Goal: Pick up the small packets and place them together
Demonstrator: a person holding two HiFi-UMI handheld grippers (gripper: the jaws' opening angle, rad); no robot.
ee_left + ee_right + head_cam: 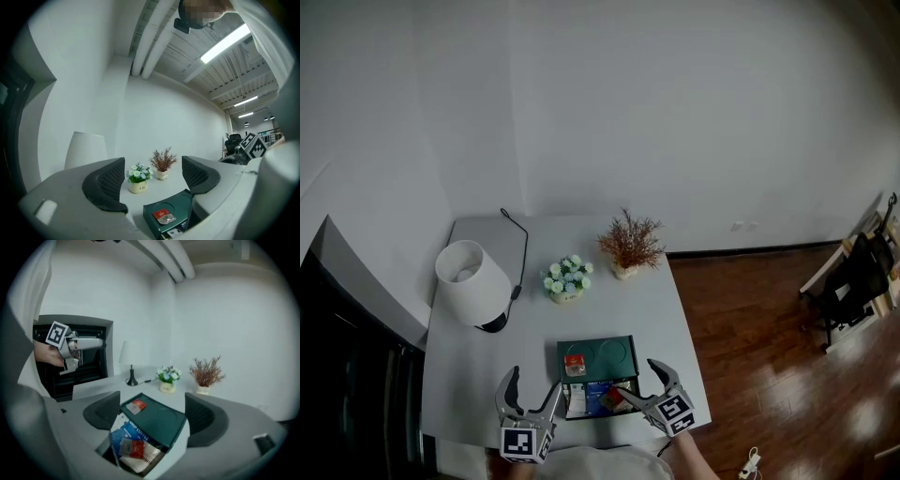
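A dark green box lies near the table's front edge. On its lid sits a small red and white packet, also seen in the left gripper view and the right gripper view. The box's open front compartment holds a blue coffee packet, a red packet and white ones. My right gripper hovers open over this compartment, and nothing is touched by its pads. My left gripper stands open and empty just left of the box, raised and pointing across the table.
A white lamp with a black cord stands at the left. A small pot of flowers and a dried plant stand behind the box. The white table ends just right of the box, above wooden floor.
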